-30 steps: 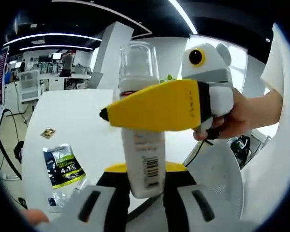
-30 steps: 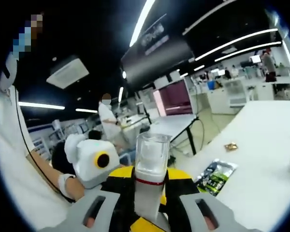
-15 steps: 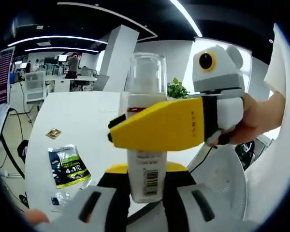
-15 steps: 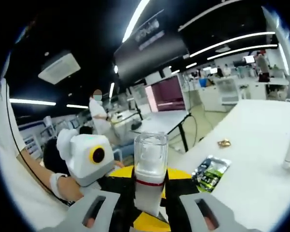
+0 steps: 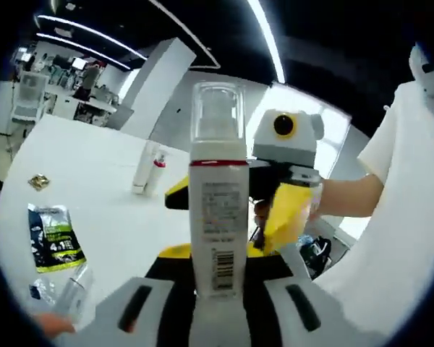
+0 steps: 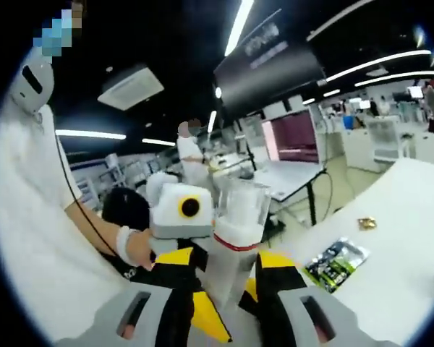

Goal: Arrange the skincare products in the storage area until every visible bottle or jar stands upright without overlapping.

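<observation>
The tall white pump bottle with a clear plastic cap and a red band at its neck [image 5: 217,217] is held up in the air above the long white table [image 5: 108,217], well clear of its surface, and reads upright in the left gripper view.

The left gripper view alone shows the bottle's printed label side: a barcode low on the body and a block of small text above it, too fine to read. It also shows two slim white tubes [image 5: 147,168] standing on the table beyond and to the left of the bottle. A green and black foil sachet [image 5: 51,236] and a small gold wrapper [image 5: 37,181] lie flat on the table to the bottle's left.

The right gripper view shows the bottle [image 6: 235,242] from its other side, tilted, with the sachet [image 6: 335,256] to its right.

The left gripper [image 5: 217,300] has its yellow-and-black jaws pressed against the bottle's lower body, pinching it. The right gripper [image 6: 228,307] stands with jaws apart either side of the bottle; contact cannot be confirmed.
</observation>
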Motion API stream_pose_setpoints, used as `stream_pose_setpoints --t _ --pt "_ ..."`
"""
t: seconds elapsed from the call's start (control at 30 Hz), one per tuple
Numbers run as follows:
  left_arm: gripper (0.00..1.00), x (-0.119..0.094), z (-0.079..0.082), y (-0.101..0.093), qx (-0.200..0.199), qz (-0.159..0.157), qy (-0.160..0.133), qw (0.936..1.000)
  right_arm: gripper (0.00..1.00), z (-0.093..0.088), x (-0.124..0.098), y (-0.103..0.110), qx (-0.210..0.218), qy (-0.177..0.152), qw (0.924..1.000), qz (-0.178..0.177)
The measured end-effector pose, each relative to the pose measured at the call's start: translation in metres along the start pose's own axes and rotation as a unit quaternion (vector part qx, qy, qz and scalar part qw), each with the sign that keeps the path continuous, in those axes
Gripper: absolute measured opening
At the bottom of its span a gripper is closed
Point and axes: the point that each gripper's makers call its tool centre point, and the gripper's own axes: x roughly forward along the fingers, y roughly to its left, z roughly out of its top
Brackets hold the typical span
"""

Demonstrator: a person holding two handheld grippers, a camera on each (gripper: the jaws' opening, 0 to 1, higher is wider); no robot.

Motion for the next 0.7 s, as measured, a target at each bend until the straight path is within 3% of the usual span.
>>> stream_pose_setpoints --t 0.1,0.2,0.27,0.4,0.5,0.7 --pt "0.18 -0.001 0.000 -0.007 -0.012 -0.026 0.001 0.9996 0.30 0.001 -0.003 -0.001 0.004 -0.004 1.0000 0.004" --pt "0.18 -0.002 0.000 -0.023 -0.017 -0.068 -0.001 0.9975 0.27 0.006 -0.004 0.001 0.036 -0.023 0.9990 0.015" --pt "0.18 -0.002 -0.002 -0.026 -0.012 -0.076 0.004 0.9970 0.30 0.008 -0.004 0.007 0.056 -0.030 0.9974 0.033" --pt "0.18 0.000 -0.007 -0.032 -0.004 -0.088 0.017 0.9960 0.22 0.007 -0.001 0.017 0.100 -0.028 0.9929 0.058" --pt "0.18 0.001 -0.009 -0.030 -0.002 -0.081 0.021 0.9965 0.17 0.004 0.001 0.013 0.090 -0.027 0.9949 0.036" --pt "0.19 0.002 -0.005 -0.010 -0.003 -0.030 0.012 0.9995 0.15 0.005 0.001 -0.004 0.077 -0.037 0.9960 -0.025"
